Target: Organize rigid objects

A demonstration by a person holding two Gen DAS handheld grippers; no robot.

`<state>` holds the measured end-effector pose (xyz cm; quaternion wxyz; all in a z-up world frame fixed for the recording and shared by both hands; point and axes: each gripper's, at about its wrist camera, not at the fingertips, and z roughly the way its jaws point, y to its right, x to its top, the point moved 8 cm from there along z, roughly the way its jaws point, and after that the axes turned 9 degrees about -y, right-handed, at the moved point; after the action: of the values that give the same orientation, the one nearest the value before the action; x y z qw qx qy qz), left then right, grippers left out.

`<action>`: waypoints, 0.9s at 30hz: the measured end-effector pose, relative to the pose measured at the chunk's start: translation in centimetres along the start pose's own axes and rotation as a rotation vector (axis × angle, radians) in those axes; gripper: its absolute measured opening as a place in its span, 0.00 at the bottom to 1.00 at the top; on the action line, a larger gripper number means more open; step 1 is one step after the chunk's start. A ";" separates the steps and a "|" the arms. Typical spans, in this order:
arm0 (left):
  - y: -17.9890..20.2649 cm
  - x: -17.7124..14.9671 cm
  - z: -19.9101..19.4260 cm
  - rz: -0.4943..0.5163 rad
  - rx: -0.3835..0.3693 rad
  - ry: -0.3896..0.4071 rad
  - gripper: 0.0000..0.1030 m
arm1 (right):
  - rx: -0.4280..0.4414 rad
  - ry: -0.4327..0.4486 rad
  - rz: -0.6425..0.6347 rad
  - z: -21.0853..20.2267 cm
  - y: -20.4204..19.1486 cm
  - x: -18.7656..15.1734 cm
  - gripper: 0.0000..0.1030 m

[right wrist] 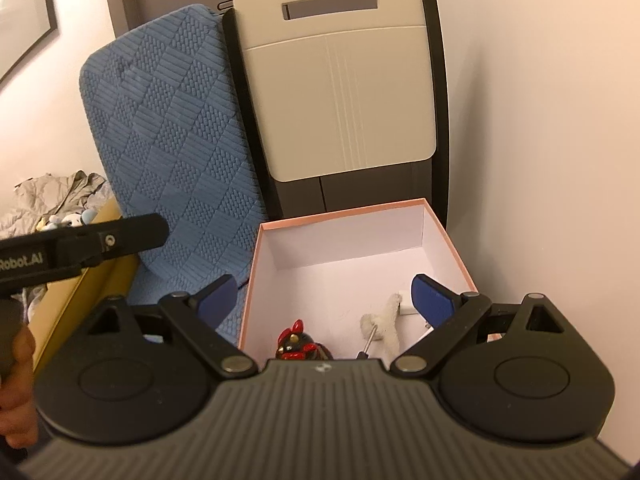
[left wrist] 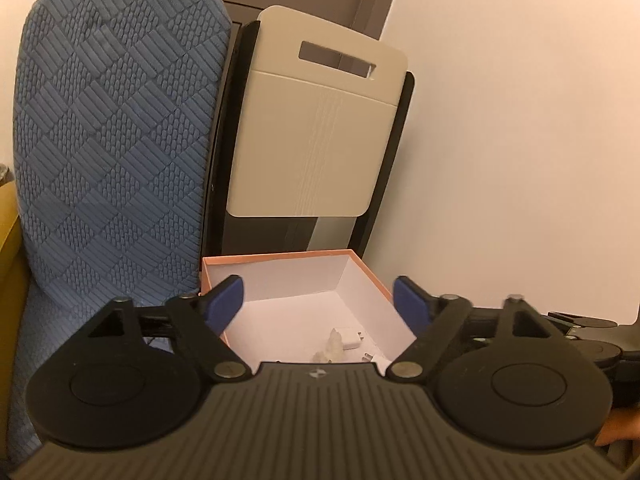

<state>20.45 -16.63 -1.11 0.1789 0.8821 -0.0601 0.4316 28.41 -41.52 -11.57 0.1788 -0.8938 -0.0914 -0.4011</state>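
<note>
Red-black figurine (right wrist: 299, 345) lower half hidden; clear item (left wrist: 330, 350) unidentifiable; box (right wrist: 448, 240) front cut off.

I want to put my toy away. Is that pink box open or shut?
Open. The pink cardboard box has no lid on top, so its white inside shows, with a red-and-black figurine and a white charger plug lying in it.

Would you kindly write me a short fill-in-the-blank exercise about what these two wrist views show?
1. The pink-rimmed white cardboard box has no ____ on it.
2. The red-and-black figurine lies ____ the box.
3. The left tool and the right tool both have their jaws ____.
4. The blue quilted cushion stands to the ____ of the box.

Missing words: lid; inside; open; left
</note>
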 end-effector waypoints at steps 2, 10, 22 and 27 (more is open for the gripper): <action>-0.3 -0.4 -0.4 0.001 0.000 0.002 0.87 | -0.008 -0.001 0.006 -0.1 -0.3 -0.7 0.93; -1.5 -2.6 -0.6 -0.008 -0.019 -0.025 0.96 | -0.039 -0.021 0.042 -0.2 -0.7 -3.2 0.93; -4.1 -5.0 0.1 -0.005 -0.013 -0.058 0.98 | -0.057 -0.044 0.097 1.7 -1.3 -6.6 0.93; -5.4 -6.0 0.6 -0.006 -0.002 -0.071 0.98 | -0.055 -0.046 0.111 2.6 -1.9 -7.3 0.93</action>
<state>18.59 -12.08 -7.52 0.1789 0.8969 -0.0640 0.3993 24.76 -38.94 -18.20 0.1739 -0.9110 -0.0346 -0.3725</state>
